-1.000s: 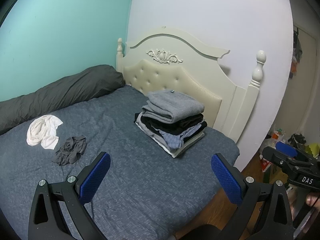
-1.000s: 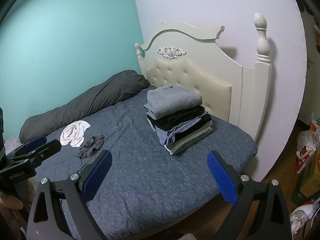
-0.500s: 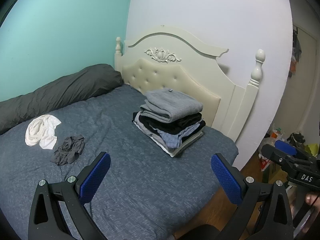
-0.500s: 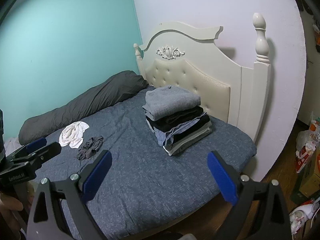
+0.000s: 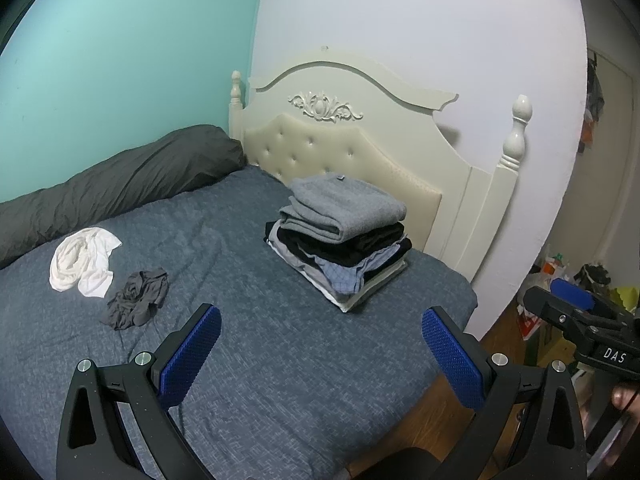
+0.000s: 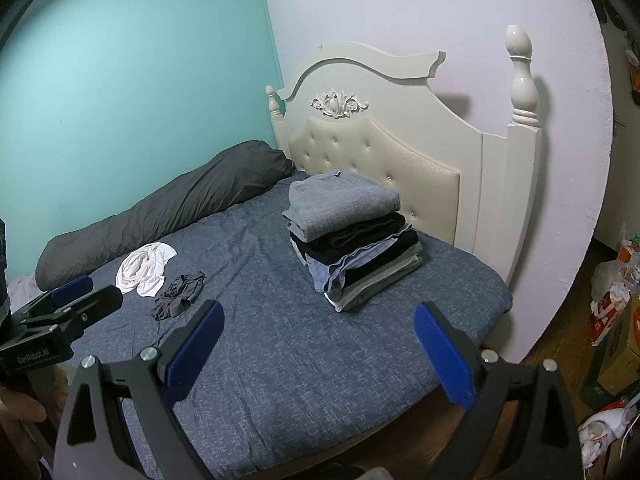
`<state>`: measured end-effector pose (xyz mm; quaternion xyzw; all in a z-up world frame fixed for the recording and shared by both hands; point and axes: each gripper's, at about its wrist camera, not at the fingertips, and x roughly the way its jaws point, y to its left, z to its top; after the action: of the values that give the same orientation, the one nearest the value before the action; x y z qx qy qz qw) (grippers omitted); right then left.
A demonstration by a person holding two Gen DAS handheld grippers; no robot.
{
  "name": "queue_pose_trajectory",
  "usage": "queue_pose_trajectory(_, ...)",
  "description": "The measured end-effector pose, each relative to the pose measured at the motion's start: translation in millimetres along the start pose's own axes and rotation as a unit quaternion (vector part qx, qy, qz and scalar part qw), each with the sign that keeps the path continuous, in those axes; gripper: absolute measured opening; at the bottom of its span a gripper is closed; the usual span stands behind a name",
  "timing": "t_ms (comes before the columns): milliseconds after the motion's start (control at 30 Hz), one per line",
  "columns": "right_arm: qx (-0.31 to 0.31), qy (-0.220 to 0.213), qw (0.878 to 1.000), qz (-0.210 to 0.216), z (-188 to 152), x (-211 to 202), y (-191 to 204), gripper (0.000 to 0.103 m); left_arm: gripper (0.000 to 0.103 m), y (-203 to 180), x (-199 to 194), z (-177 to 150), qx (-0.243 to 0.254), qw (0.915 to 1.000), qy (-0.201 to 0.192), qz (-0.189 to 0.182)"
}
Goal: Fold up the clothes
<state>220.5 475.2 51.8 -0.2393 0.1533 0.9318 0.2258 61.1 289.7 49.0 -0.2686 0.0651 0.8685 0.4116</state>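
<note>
1. Left gripper (image 5: pixel 320 344): jaws spread wide, nothing held, above the bed (image 5: pixel 280 380) near its foot.
2. Right gripper (image 6: pixel 318 338): also spread, empty; only its tip shows in left view.
3. Folded stack (image 5: pixel 340 240) by headboard (image 5: pixel 360 136); lower layers hard to tell apart.
4. Unfolded: white garment (image 5: pixel 82 262) & dark grey garment (image 5: pixel 136 300), crumpled, just beside each other, well apart from stack.
5. Floor clutter at right edge, blurred.

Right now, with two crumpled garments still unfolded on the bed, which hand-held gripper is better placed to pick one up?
Probably the left hand-held gripper. The dark crumpled garment and white garment lie on its side of the bed, while the right hand-held gripper sits nearer the folded stack. Both are open and empty.
</note>
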Motion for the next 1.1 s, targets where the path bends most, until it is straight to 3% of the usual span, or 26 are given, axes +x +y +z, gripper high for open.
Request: queue_pose_trajectory(1100,0.001,0.005,1.000,-0.002,-1.7,2.5,-0.1,0.097,0.103,1.8,1.6,-2.1,-0.002,1.0000,0.007,0.005)
